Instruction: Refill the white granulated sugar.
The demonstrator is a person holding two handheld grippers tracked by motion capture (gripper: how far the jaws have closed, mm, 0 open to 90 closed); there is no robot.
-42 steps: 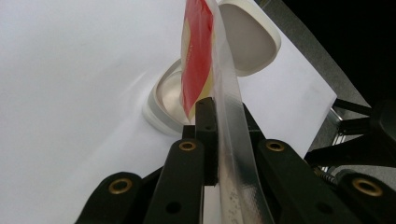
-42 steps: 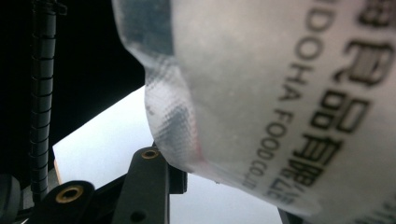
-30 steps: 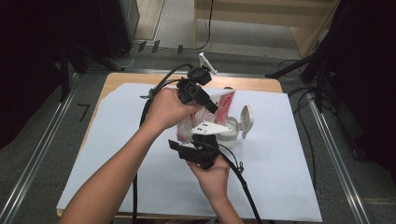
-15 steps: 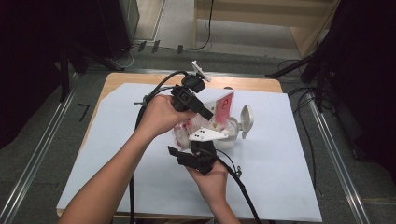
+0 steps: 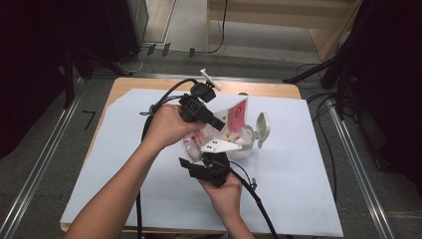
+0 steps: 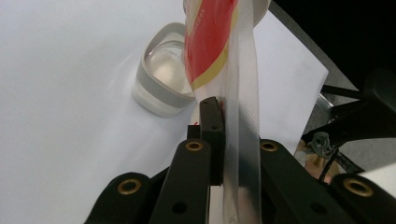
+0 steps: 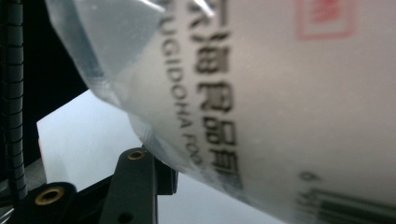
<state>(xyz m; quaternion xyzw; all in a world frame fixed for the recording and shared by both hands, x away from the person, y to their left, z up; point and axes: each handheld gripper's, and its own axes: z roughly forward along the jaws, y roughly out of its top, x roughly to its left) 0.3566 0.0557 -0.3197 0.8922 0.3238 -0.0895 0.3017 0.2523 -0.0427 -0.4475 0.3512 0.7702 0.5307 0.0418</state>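
A red and clear plastic bag [image 5: 238,115] hangs tilted over a white container [image 5: 247,148] whose flip lid [image 5: 262,129] stands open. My left gripper [image 5: 220,125] comes from the upper left, shut on the bag's clear sealed edge [image 6: 240,116]; its jaws have just been closing tighter on that film. In the left gripper view the gripper [image 6: 229,122] pinches the film above the container's rim [image 6: 154,95]. My right gripper [image 5: 209,158] reaches up from below and is shut on the bag's lower body. The printed bag [image 7: 280,93] presses against one black finger [image 7: 135,186]; the other finger is hidden.
A white sheet [image 5: 298,199] covers the wooden table [image 5: 263,88]. Cables [image 5: 159,107] trail from both grippers across the sheet. A metal rail [image 5: 353,159] runs along the table's right side, with dark equipment beyond it.
The bag has turned so more of its red face shows above the container. Both hands have stayed almost in place.
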